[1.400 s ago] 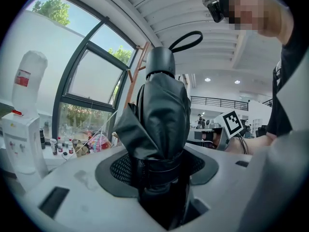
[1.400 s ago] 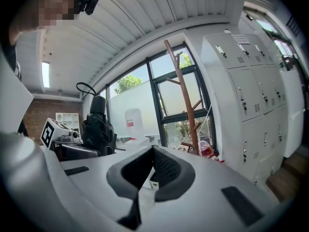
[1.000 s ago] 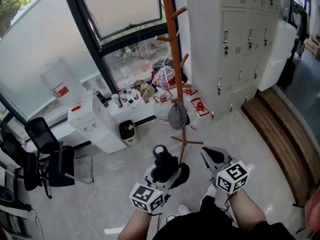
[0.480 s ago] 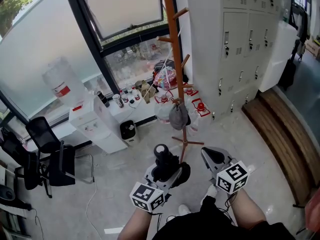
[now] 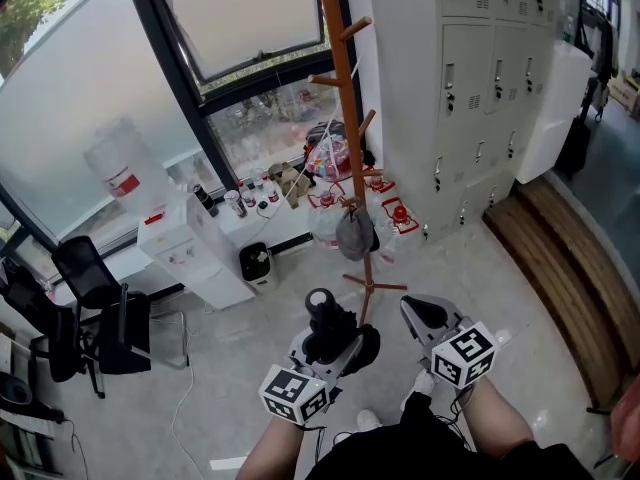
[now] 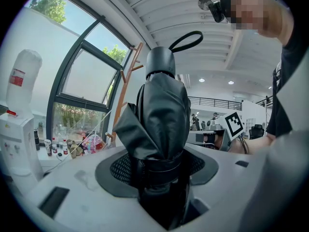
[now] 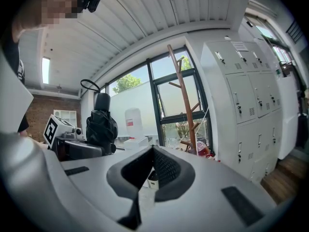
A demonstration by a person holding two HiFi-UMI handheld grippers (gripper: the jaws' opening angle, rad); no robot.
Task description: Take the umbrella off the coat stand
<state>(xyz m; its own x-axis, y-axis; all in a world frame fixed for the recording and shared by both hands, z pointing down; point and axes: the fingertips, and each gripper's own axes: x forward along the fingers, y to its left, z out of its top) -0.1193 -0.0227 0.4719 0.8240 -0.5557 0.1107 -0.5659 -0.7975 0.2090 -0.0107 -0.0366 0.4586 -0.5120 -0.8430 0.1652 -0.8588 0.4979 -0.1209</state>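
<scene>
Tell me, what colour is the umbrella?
The umbrella is black. It shows best in the left gripper view.

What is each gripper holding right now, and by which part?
The left gripper clamps the folded black umbrella around its strapped canopy, handle and loop pointing up. The right gripper holds nothing; its jaws are together.

Head view steeply down; 2 gripper views near level — all share coat stand.

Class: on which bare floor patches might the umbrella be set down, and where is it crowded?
Bare: floor between coat stand and wooden platform, before the lockers; floor between water dispenser and left gripper. Crowded: the sill behind the stand, and around the chairs.
</scene>
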